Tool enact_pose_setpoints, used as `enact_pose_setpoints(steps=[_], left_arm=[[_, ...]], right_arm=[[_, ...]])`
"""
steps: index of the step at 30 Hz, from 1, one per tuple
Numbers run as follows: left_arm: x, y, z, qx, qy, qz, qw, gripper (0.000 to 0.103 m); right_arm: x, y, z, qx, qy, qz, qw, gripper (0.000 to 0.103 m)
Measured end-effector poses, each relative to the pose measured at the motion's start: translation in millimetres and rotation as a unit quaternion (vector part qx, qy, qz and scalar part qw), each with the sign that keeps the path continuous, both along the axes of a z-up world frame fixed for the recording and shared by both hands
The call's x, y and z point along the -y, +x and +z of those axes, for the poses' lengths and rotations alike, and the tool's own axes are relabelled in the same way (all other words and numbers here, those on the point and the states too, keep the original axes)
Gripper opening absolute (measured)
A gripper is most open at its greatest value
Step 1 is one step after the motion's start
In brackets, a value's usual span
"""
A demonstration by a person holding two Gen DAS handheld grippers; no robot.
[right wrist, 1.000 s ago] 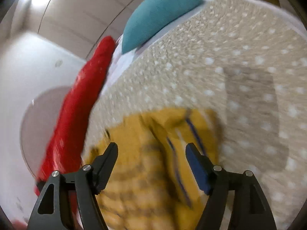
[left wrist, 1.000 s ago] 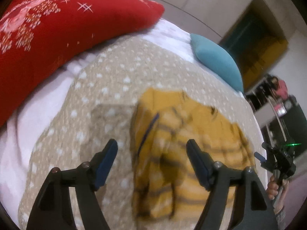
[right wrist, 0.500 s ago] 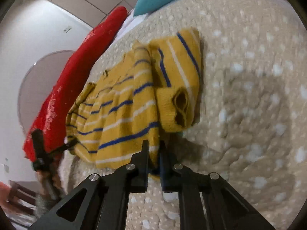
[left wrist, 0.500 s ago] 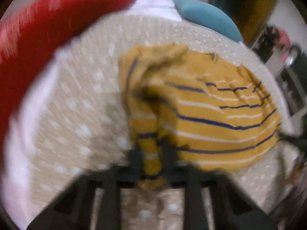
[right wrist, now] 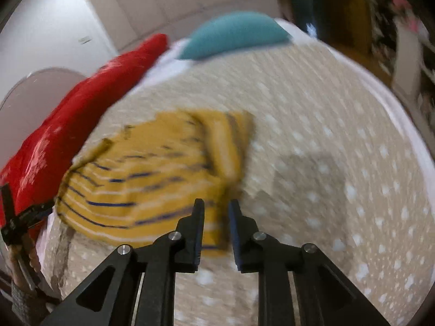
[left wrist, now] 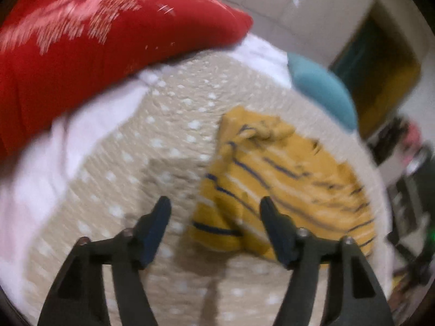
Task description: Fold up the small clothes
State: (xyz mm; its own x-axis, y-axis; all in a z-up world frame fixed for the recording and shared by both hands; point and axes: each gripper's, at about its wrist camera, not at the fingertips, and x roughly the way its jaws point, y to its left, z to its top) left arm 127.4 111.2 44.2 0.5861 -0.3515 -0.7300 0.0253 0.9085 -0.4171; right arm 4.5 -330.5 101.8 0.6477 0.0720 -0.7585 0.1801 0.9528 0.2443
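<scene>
From the left wrist, the left gripper (left wrist: 214, 209) stood with its jaws wide apart, having just been opening, and nothing lay between the pads; its fingers (left wrist: 155, 225) hung over the beige dotted bedspread (left wrist: 130, 179). The yellow striped sweater (left wrist: 274, 187) lay crumpled on that bedspread just ahead and to the right of the gripper, its near hem showing between and behind the two fingertips but apart from them, a bunched sleeve or collar at its far end. A red cushion (left wrist: 89, 38) filled the upper left, resting on a white sheet (left wrist: 43, 179), and a teal pillow (left wrist: 323, 89) sat beyond the sweater near the bed's far edge. The whole view was blurred. From the right wrist, the right gripper (right wrist: 216, 209) had its jaws only a narrow gap apart, having just been opening from a full close; the sweater (right wrist: 152, 174) lay just past the tips, its near corner visible through the gap, and I could not tell whether the pads touched the cloth. The sweater spread leftward toward the red cushion (right wrist: 76, 114), with the teal pillow (right wrist: 233, 35) farther back. At the left edge a hand (right wrist: 24, 258) held the other gripper's dark frame.
</scene>
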Motion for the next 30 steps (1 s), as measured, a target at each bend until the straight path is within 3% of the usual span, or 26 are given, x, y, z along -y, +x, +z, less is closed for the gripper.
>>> enact_pose_setpoints(steps=[2,3,4,9,13,19,22,25,30], left_arm=[[5,-7,-10,0.008,-0.026,0.012,0.9995,0.071],[9,-9,-14,0.012,-0.029,0.012,0.9994,0.071],[12,-11,-21,0.017,-0.027,0.009,0.9995,0.071],[6,-19,-38,0.041,0.001,-0.003,0.9992,0.071],[-10,-14,-32,0.048,-0.020,-0.016,0.9985,0.073],[-42,-4,-36,0.035,-0.054,0.005,0.9979,0.076],[-54,2,-39,0.020,-0.076,0.008,0.9969,0.076],[-60,3,-38,0.022,-0.074,0.018,0.9968,0.076],[-64,8,-41,0.011,-0.075,0.025,0.9968,0.076]], right_arm=[[-32,16,6,0.010,-0.019,0.027,0.999,0.031],[-53,28,5,0.006,-0.027,0.047,0.998,0.042],[-75,41,2,-0.002,-0.035,0.066,0.997,0.044],[-172,110,-19,-0.031,-0.060,0.146,0.987,0.044],[-239,173,-39,-0.048,-0.081,0.179,0.979,0.042],[-323,266,-69,-0.091,-0.172,0.208,0.959,0.042],[-346,292,-74,-0.098,-0.198,0.214,0.952,0.042],[-369,310,-83,-0.111,-0.206,0.225,0.946,0.042],[-383,305,-64,-0.090,-0.165,0.254,0.949,0.045]])
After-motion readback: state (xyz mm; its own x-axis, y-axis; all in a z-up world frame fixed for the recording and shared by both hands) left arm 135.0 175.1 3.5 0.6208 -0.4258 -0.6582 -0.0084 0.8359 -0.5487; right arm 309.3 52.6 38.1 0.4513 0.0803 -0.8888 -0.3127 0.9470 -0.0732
